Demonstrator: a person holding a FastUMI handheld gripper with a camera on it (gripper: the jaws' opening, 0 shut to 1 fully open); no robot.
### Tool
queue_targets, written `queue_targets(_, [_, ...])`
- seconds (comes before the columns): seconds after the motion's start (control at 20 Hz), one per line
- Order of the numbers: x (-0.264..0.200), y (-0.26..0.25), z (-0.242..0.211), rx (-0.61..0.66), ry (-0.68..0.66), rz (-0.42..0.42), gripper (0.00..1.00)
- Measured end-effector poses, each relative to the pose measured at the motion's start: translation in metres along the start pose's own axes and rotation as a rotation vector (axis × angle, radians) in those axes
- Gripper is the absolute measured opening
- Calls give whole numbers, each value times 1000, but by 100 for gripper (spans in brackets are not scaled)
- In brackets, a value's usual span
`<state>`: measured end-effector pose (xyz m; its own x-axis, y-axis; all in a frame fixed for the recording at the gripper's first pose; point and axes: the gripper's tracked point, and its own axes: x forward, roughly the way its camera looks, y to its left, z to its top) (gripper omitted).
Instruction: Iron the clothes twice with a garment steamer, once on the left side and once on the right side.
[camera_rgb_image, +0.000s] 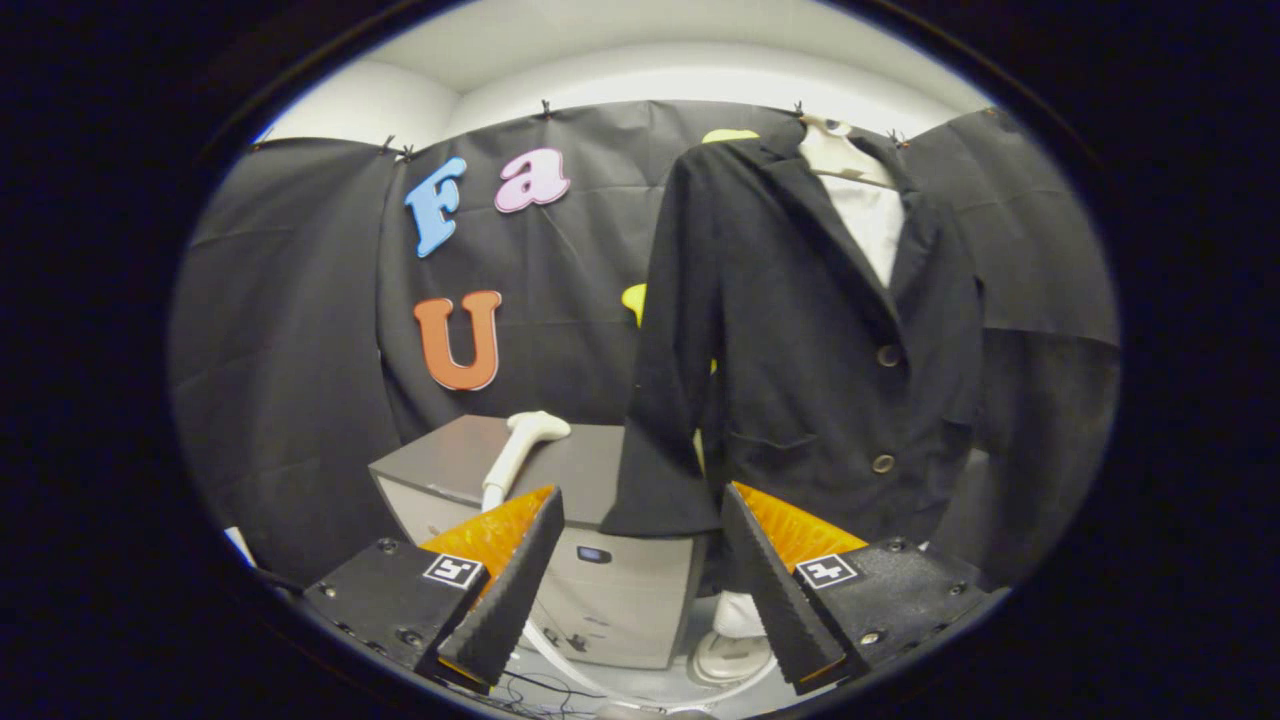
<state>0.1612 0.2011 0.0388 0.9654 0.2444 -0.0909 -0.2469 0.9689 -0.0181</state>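
**Steamer head resting on its box, jacket hanging beside it**

The steamer head (520, 445) lies on the grey box (600, 590) beyond the fingers. The dark jacket (810, 340) hangs beside it (buttoned, on a hanger). The gripper (640, 540) gapes wide, holding nothing.

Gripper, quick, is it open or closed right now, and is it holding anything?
Gripper: open, holding nothing; steamer head and black jacket lie beyond its fingers.
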Motion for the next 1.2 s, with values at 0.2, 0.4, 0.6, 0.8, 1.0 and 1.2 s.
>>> queue_targets(0.2, [55,40,10,1,23,63,99])
queue_targets(0.4, [106,76,12,-12,64,103,99])
queue_targets(0.6, [162,110,3,-22,132,125,98])
queue_targets(0.8, [213,136,-22,-26,217,132,98])
queue_targets(1.0, [259,155,-42,-44,308,122,98])
queue_targets(1.2, [290,164,-63,-78,399,86,96])
